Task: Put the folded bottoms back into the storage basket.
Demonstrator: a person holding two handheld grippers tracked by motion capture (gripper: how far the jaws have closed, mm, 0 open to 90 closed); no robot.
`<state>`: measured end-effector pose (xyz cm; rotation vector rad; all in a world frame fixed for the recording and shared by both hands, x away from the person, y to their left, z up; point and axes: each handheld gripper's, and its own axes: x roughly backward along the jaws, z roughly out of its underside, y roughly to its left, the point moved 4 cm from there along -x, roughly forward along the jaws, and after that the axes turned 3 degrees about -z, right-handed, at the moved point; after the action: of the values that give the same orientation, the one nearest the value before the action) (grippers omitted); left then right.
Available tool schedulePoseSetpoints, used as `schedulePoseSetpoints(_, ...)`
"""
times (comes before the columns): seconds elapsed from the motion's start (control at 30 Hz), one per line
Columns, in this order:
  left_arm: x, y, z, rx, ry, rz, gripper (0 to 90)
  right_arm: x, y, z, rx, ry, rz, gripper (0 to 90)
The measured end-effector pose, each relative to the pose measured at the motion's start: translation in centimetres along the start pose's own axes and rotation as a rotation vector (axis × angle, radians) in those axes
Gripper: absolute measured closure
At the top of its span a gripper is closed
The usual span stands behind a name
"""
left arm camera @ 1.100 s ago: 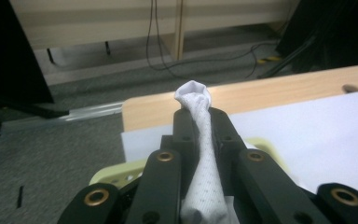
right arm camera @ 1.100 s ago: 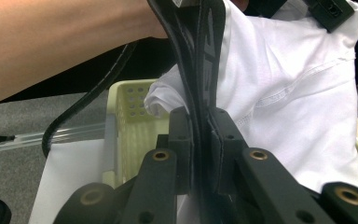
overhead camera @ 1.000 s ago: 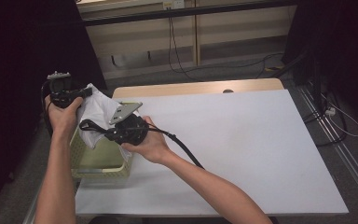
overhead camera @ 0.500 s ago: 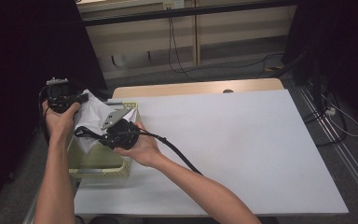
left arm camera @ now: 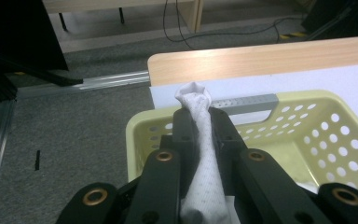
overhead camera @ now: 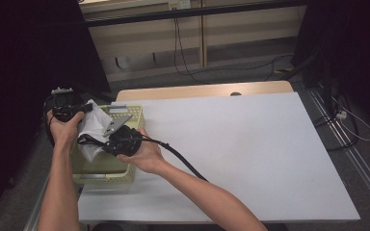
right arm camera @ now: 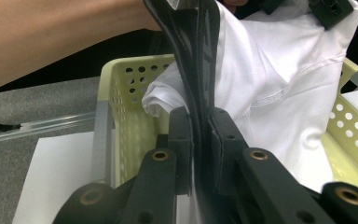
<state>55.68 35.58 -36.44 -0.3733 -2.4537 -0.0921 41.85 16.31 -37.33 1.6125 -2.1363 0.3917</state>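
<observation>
— High view first: white cloth up over yellow basket, at near left corner of white table. Pulling-out step, looks like?
— Yes, seems so. Left gripper pinching a bunched tip of cloth, jaws pressed tight on it. Right gripper squeezed shut too, on a dark shaded fold, likely same cloth.
— Next?
— Probably lifting higher, then over to the right, onto bare table. Needs both pinches tight, and cloth clear of basket rim.
— Any words or labels to read?
— None. Just tiny dots on cloth.
</observation>
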Motion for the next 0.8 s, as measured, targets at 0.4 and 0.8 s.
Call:
schedulePoseSetpoints(0.4, 0.0, 0.4, -0.1, -0.007, 0.010, 0.001, 82.5, -1.5, 0.2, 0.0, -0.006, 0.029, -0.011, 80.4)
schedulePoseSetpoints(0.8, -0.4, 0.3, 0.2, -0.019, 0.018, -0.009, 82.5, -3.1, 0.2, 0.1, -0.024, 0.043, -0.014, 80.3)
